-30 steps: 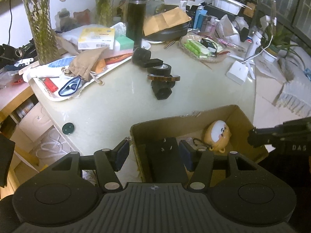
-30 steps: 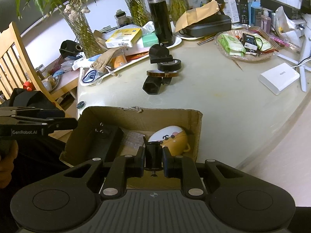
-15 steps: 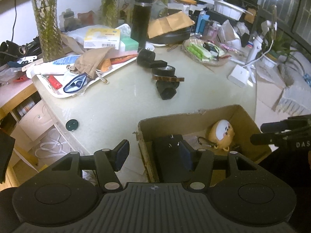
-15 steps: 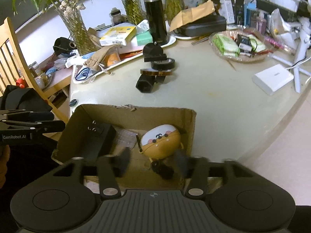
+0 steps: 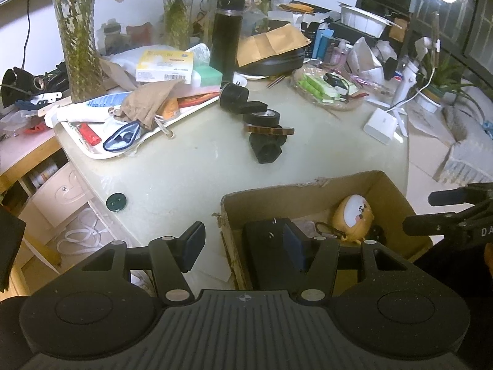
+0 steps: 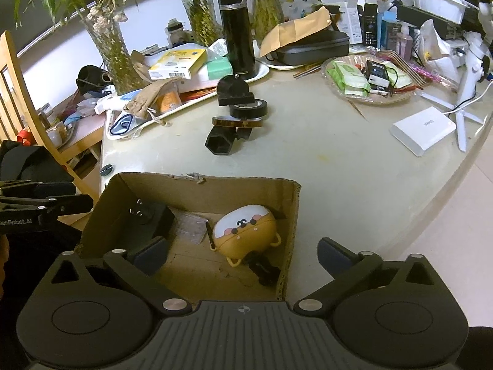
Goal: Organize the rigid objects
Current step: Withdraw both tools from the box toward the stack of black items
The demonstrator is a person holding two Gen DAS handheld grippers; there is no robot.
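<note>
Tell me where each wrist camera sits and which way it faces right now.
Left wrist: sits on the left tongs, open, facing across the cardboard box to the table; the right tongs show at the right edge.
Right wrist: sits on the right tongs, open, above the box's near edge; the left tongs show at the left edge.
Shared: the box, yellow toy, tape rolls, black flask.

Cardboard box (image 6: 289, 215) at the table's (image 6: 339, 166) near edge. Inside: block (image 6: 151, 219) at left, rounded case (image 6: 243, 231) at right, small part (image 6: 262, 269) before the case. Behind the box: tape rolls (image 6: 248, 114) stacked among fittings; tray (image 5: 101, 151) further left.
</note>
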